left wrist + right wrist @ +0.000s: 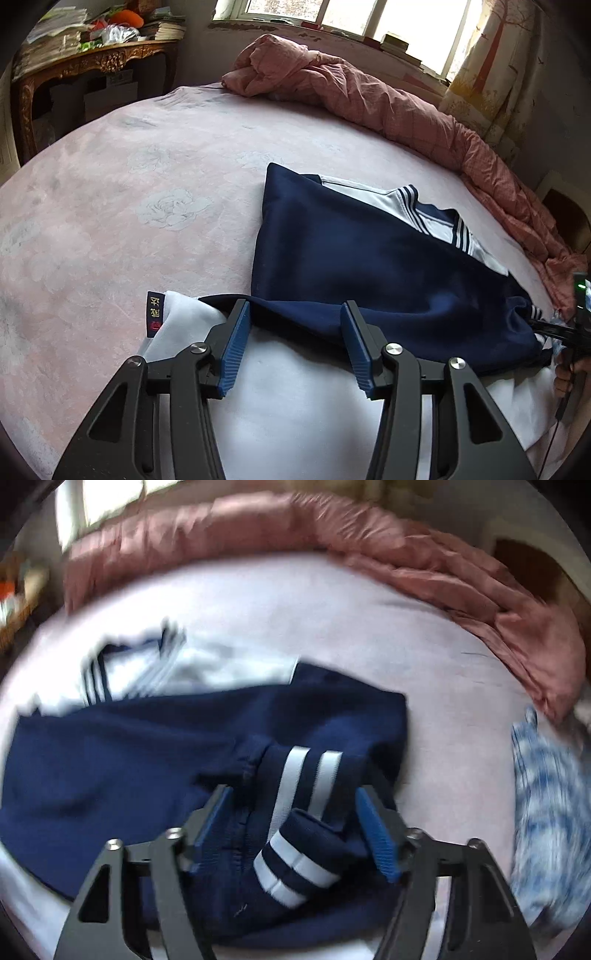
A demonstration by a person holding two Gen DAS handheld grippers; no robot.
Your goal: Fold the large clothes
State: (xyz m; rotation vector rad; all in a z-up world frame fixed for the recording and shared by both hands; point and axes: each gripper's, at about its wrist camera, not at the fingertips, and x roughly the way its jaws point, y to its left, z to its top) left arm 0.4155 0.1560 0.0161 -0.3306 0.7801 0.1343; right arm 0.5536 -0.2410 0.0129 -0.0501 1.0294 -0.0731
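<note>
Navy-and-white knit jacket (369, 258) lies part-folded near the pink bed (129, 184) front edge; left hand-held gripper (295, 314) half-open over its hem, right hand-held gripper (293, 801) wide astride the striped cuff (295, 867), neither gripping: loose sleeve may slide and undo the fold.

View blurred. Right gripper (295, 808) points down at a navy and white garment (122, 753) spread on the pink bedsheet (332, 602). Jaws stand apart; the striped cuff (295, 860) lies between the blue pads (376, 838), which do not press it. Rumpled pink quilt (424, 565) along the far edge. Blue-white patterned cloth (546, 812) at right.
</note>
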